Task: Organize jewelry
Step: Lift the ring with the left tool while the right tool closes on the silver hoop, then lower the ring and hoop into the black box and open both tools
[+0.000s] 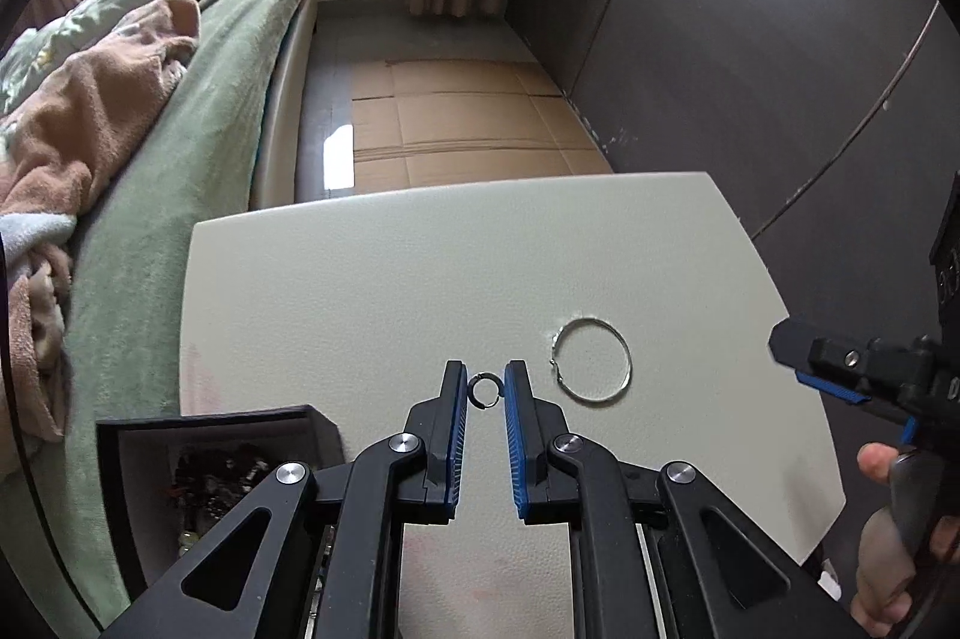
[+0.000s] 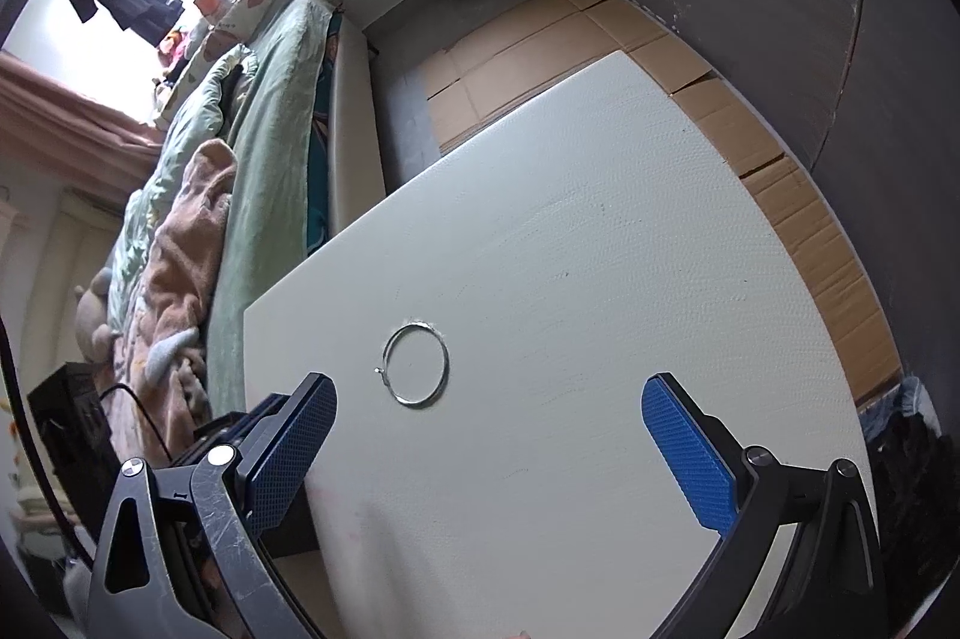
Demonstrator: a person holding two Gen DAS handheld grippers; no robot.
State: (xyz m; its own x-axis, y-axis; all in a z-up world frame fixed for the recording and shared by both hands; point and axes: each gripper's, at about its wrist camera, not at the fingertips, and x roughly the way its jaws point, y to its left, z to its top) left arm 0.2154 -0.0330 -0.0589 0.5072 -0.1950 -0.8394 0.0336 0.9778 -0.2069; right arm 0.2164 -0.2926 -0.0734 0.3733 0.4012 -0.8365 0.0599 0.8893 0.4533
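Pale counter (image 1: 372,279) carries a silver hoop (image 1: 592,360) near its right edge. Left gripper (image 1: 485,387) jaws pinch a small dark ring (image 1: 485,390); right gripper (image 2: 489,399) jaws stand wide above the hoop.

The small ring (image 1: 485,390) between the pads of the left gripper (image 1: 485,387) looks like dark glossy metal. To its right, the big hoop (image 1: 593,360) is thin shiny silver wire. The white table (image 1: 390,279) below has a matt, finely grained surface. The gripper fingers look like matt black plastic with 2 ribbed blue pads (image 1: 513,417) and polished metal screws. The box (image 1: 144,465) at lower left is matt black.
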